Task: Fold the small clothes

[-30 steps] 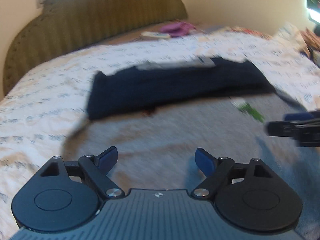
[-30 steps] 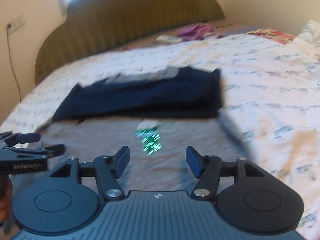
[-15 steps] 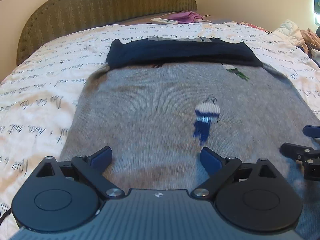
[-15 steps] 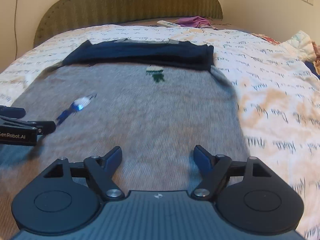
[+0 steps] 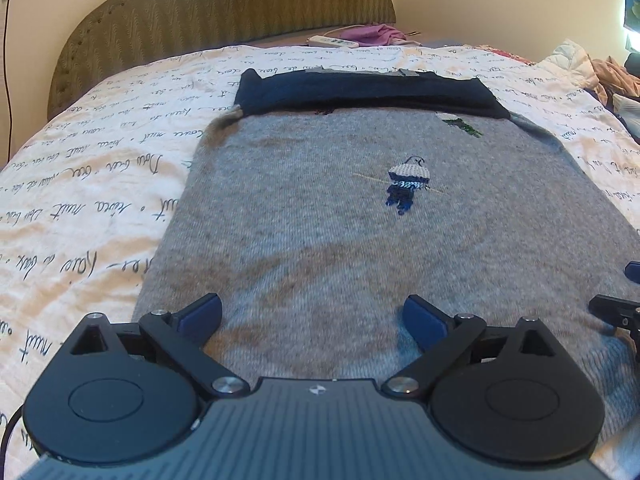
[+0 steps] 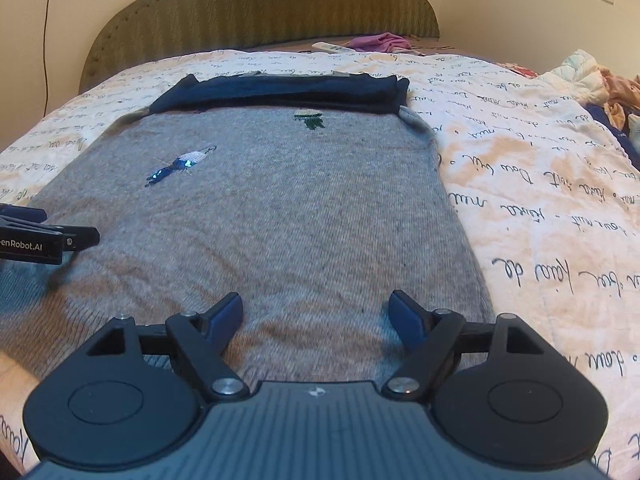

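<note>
A grey knit sweater [image 5: 320,208] lies flat on the bed, with small embroidered figures and a dark navy folded band [image 5: 360,92] across its far end. It also shows in the right wrist view [image 6: 280,208], with the navy band [image 6: 280,92] beyond. My left gripper [image 5: 312,320] is open and empty, low over the sweater's near left part. My right gripper [image 6: 316,316] is open and empty, low over its near right part. Each gripper shows at the edge of the other's view: the right one [image 5: 616,308], the left one [image 6: 48,240].
The bed has a white quilt with script print [image 5: 100,184] and an olive headboard [image 5: 224,8]. A white power strip [image 5: 332,42] and purple cloth [image 5: 376,34] lie near the headboard. A heap of clothes [image 6: 600,84] sits at the right.
Both grippers have pulled back from the navy band toward the sweater's near edge and dropped lower. They stay open. The sweater lies still.
</note>
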`<state>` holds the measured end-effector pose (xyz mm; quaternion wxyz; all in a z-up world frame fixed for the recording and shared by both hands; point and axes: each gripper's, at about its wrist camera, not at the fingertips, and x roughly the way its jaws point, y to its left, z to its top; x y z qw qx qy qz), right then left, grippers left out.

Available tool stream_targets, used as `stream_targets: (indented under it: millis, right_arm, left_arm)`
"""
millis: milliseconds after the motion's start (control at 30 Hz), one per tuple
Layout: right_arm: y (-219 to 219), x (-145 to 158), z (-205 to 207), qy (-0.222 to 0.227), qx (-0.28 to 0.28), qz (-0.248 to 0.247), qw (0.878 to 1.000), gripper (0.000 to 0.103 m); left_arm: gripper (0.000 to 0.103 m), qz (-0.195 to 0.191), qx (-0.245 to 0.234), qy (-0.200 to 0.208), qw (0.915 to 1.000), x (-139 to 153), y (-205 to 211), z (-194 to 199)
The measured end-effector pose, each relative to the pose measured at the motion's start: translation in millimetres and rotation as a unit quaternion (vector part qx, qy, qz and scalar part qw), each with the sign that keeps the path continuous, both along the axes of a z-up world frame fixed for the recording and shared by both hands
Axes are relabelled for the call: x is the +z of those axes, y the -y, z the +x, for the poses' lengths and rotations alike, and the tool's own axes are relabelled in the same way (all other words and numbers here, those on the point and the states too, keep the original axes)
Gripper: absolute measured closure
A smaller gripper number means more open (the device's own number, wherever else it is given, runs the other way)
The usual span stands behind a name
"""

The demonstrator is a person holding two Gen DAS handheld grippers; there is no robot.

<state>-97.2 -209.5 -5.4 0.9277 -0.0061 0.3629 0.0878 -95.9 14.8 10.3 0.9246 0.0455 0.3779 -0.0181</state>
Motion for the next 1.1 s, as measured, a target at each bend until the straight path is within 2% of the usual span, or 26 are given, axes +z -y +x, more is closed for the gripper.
stream_targets:
  millis: [433,767,967,1033,1100]
  right_arm:
    - [3.9,-2.3,-38.9,0.011,0.013,-0.014,1.000,0.021]
    - [5.4,-4.8,-71.2,0.018,0.008,-0.016,1.000,0.018]
    - [24.7,3.3,-99.1,-0.008,0.036,0.004,0.999,0.018]
    - [39.9,10.4,-107.7,-0.015,0.045,0.035,0.998,0.018]
    - [63.5,18.1,-111.1,-0.013,0.030,0.084,0.996,0.018]
  left_arm:
    - [0.001,-0.010,-0.007,0.014,0.9998,-2.8,-23.6,-56.8]
    - [0.001,-0.019,-0.026,0.020,0.9993,1.2,-31.7,-81.1]
    - [0.002,-0.056,-0.020,0.013,0.9981,14.0,-70.2,-95.3]
    - [0.003,-0.086,-0.006,0.000,0.9962,16.1,-91.8,-95.7]
    - [0.003,-0.138,0.011,-0.020,0.9902,15.6,-114.9,-93.7]
